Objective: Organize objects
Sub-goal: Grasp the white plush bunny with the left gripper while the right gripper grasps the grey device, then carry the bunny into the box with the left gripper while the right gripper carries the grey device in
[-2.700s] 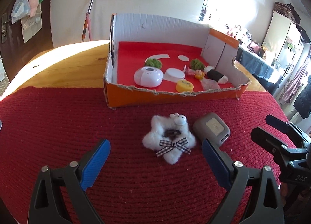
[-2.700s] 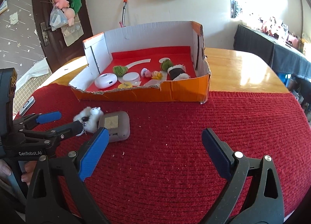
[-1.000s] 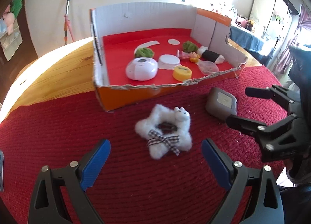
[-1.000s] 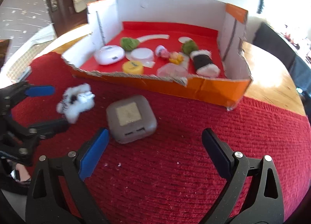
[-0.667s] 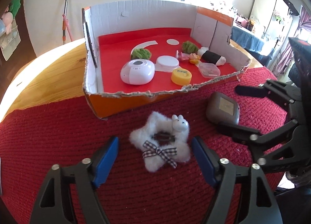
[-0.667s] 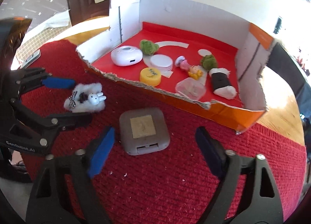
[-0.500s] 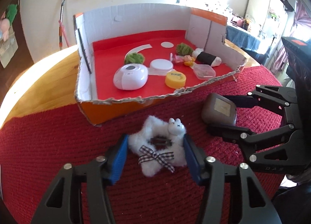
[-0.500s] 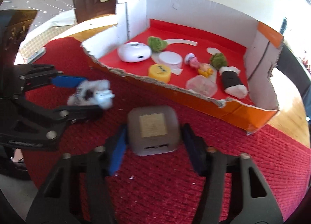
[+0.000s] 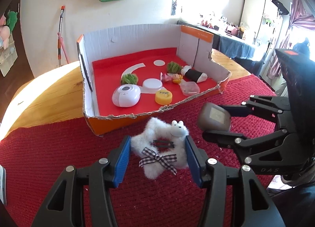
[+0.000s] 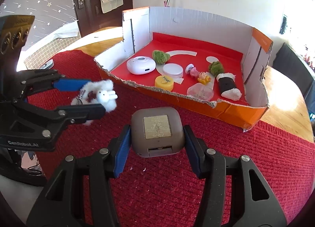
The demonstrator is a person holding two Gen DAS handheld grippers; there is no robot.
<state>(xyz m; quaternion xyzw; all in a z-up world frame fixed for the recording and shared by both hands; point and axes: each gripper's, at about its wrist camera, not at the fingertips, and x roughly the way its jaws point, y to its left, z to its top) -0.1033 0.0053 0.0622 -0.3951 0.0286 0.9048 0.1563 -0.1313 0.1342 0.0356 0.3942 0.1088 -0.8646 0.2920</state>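
Note:
My left gripper (image 9: 157,152) is shut on a white fluffy star plush (image 9: 159,154) with a bunny face and a checked bow, held just above the red knitted mat (image 9: 49,158). It also shows in the right wrist view (image 10: 96,95). My right gripper (image 10: 156,144) is shut on a grey square charger case (image 10: 157,130), also seen in the left wrist view (image 9: 214,117). An orange cardboard box (image 9: 110,122) with a red floor stands behind both, on the wooden table.
The box (image 10: 226,108) holds a white round device (image 10: 140,65), a yellow lid (image 10: 164,82), a white disc (image 10: 172,70), two green pom-poms, small figurines, a clear case and a sushi-roll toy (image 10: 228,86). A door and wall bags lie behind.
Both grippers moved forward and closed: the left onto the star plush, the right onto the grey case. Both objects now sit lifted slightly, nearer the box.

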